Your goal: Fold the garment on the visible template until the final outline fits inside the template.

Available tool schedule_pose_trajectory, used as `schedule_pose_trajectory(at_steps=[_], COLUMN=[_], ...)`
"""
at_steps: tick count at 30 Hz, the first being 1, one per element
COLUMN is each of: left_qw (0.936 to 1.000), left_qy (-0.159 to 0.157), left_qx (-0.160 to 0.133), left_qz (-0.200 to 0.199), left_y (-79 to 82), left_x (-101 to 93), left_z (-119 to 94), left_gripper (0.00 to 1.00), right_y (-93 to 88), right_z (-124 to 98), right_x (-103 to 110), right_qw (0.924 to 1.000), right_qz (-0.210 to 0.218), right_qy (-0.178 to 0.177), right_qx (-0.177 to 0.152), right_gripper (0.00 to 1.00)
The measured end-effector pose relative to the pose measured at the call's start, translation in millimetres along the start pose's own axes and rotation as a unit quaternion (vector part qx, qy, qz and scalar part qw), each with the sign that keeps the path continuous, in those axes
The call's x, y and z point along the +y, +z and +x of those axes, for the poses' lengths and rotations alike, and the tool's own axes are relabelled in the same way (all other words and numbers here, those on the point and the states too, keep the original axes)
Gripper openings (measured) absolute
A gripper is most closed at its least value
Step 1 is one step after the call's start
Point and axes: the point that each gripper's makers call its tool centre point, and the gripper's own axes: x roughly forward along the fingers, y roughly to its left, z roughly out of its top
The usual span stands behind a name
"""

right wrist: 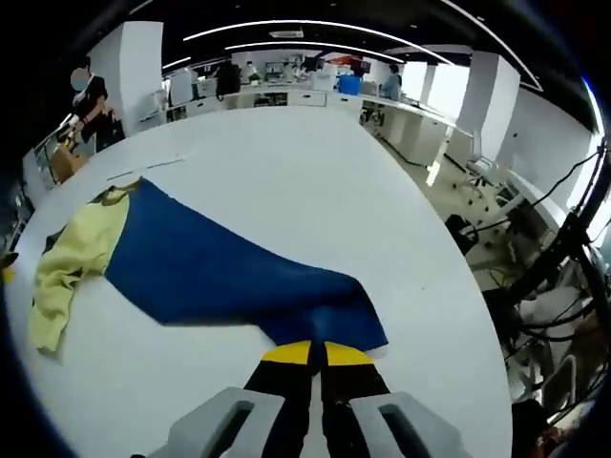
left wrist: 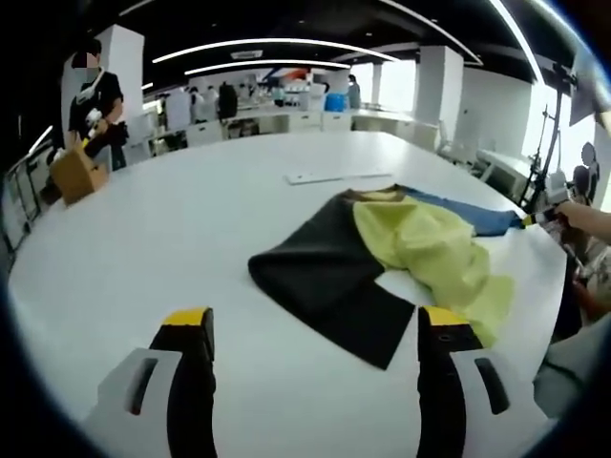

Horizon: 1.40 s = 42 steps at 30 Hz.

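Observation:
A colour-block garment lies crumpled on the white round table (left wrist: 191, 219). Its black part (left wrist: 325, 272) is nearest my left gripper, a yellow part (left wrist: 430, 248) is bunched in the middle, and a blue sleeve (left wrist: 473, 215) stretches away. My left gripper (left wrist: 315, 324) is open just short of the black hem, touching nothing. In the right gripper view the blue sleeve (right wrist: 220, 272) runs from the yellow part (right wrist: 72, 258) down to my right gripper (right wrist: 317, 353), which is shut on the sleeve's end. That gripper (left wrist: 539, 218) also appears past the table's right edge, held by a hand (left wrist: 584, 219).
A thin pale strip (left wrist: 329, 176) lies on the table behind the garment, also seen as a line (right wrist: 153, 168). A person stands by a cardboard box (left wrist: 78, 172) beyond the far left edge. Desks line the back. Cables and chairs (right wrist: 535, 277) crowd the floor at right.

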Motion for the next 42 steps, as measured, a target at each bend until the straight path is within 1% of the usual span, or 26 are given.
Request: schedule_pose_trajectory(at_steps=[5,7,8,9,10,13,17,20,25,26,27,29,31,33,37,42], left_qw=[1.0,1.0,1.0,0.9999,0.9999,0.9998,0.9998,0.9998,0.9997,0.9997,0.9997,0.9996,0.9995,0.9995,0.9991,0.9985], left_qy=[-0.005,-0.007,-0.007,-0.009,-0.011,-0.012,-0.013,-0.015,-0.019,-0.02,-0.021,-0.025,-0.028,-0.032,-0.039,-0.051], left_qx=[-0.002,-0.003,-0.003,-0.002,-0.002,-0.002,-0.002,0.0,0.0,0.0,-0.001,-0.002,-0.004,-0.006,-0.013,-0.018], left_qz=[0.004,0.005,0.006,0.007,0.01,0.014,0.013,0.016,0.016,0.015,0.014,0.011,0.011,0.008,0.004,0.009], left_y=[1.6,2.0,2.0,1.9,1.9,1.5,1.4,0.9,0.6,0.7,0.6,0.5,1.2,1.7,3.9,5.5], left_x=[-4.2,-5.2,-5.8,-6.4,-7.4,-8.0,-9.0,-10.2,-12.9,-13.5,-14.1,-15.2,-16.0,-16.6,-20.1,-28.3], left_z=[-2,-3,-4,-4,-5,-7,-7,-7,-8,-9,-9,-11,-12,-13,-15,-17], left_gripper=[0.84,0.84,0.84,0.85,0.85,0.85,0.85,0.85,0.86,0.86,0.87,0.89,0.9,0.93,0.96,0.99], right_y=[-5.1,-6.0,-5.9,-5.6,-5.9,-9.5,-13.0,-13.0,-17.6,-19.3,-19.5,-19.1,-18.3,-15.7,-7.2,1.4], right_z=[-2,-2,-2,-2,-3,-3,-3,-5,-3,-3,-3,-5,-8,-11,-19,-30], right_x=[-8,-10,-13,-14,-15,-20,-31,-30,-29,-31,-32,-37,-37,-35,-19,9], right_qw=[0.9998,0.9994,0.9987,0.9983,0.9972,0.9963,0.9972,0.9985,0.9983,0.9986,0.9988,0.9994,0.9997,0.9999,0.9992,0.9963], right_qz=[-0.014,-0.031,-0.049,-0.056,-0.073,-0.083,-0.072,-0.049,-0.048,-0.042,-0.041,-0.029,-0.017,-0.004,0.009,0.014], right_qy=[0.008,0.011,0.01,0.01,0.011,0.012,0.009,0.017,0.022,0.017,0.012,0.003,0.005,0.009,0.038,0.079], right_qx=[0.009,0.011,0.012,0.011,0.012,0.016,0.021,0.016,0.023,0.026,0.025,0.018,0.015,0.008,-0.011,-0.03], right_gripper=[0.0,0.0,0.0,0.0,0.0,0.0,0.0,0.0,0.0,0.0,0.03,0.13,0.24,0.32,0.46,0.61])
